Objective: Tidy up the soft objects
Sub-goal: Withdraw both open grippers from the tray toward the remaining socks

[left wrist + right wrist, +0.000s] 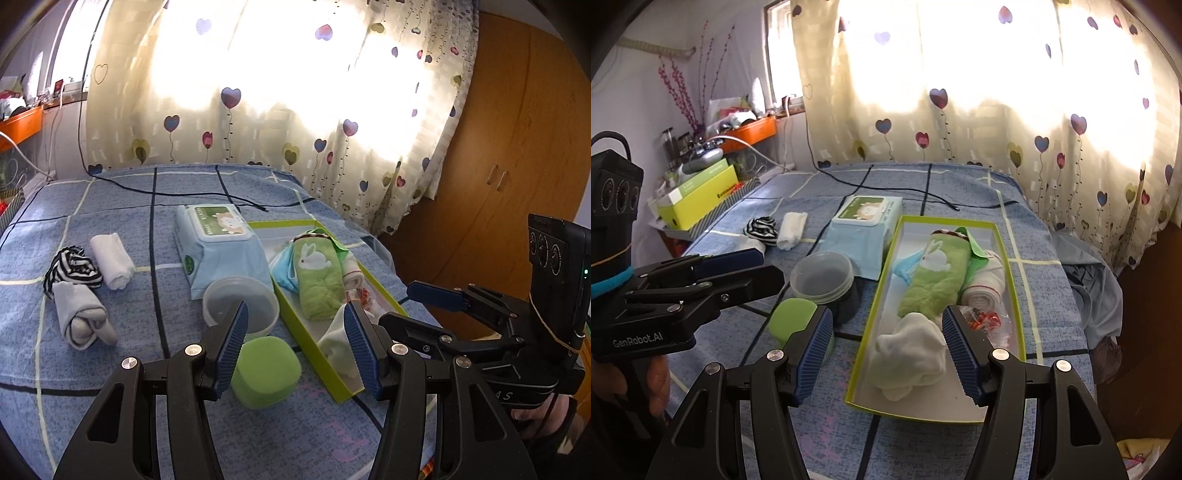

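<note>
A green-rimmed box [1004,258] lies on the blue checked bed. It holds a green rabbit towel [934,280], a rolled white towel [982,291], a light blue cloth [905,267] and a crumpled white sock [908,350]. My right gripper [886,314] hangs open over the near end of the box, with the white sock below its jaws and untouched. The left gripper [295,310] is open and empty above a green sponge [266,373] and the box rim [314,347]. A striped sock [74,267], a white roll [112,262] and a grey sock roll [81,317] lie at the left.
A wipes pack [221,243] and a clear plastic tub [240,302] stand left of the box. A black cable [184,194] crosses the far bed. A packet with red bits [982,317] sits in the box. A cluttered shelf [701,192] is at the left, a wooden wardrobe [498,166] at the right.
</note>
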{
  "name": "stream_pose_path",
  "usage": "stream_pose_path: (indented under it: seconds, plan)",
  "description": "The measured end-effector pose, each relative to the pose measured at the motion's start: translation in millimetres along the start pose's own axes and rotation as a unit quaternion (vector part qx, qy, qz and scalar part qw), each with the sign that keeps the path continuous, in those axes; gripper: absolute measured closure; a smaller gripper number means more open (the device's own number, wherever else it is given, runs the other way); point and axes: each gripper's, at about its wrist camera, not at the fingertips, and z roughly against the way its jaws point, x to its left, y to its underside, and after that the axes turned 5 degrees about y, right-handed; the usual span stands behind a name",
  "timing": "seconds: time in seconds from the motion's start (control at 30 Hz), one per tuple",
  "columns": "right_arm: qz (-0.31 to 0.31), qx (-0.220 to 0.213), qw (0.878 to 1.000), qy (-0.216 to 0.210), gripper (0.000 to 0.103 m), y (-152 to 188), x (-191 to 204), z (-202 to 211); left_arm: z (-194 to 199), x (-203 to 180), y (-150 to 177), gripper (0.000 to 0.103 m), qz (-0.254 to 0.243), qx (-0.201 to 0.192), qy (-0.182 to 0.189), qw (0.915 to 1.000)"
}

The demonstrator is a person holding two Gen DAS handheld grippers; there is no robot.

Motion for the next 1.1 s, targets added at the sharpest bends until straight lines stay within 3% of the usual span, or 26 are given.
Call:
stream_pose_path:
  seconds: [1.1]
  plan:
    - [0.048,0.017,0.998,-0.02,0.041,-21,56,-24,30,60,8,0.048,0.052,-0.021,-0.031,0.998]
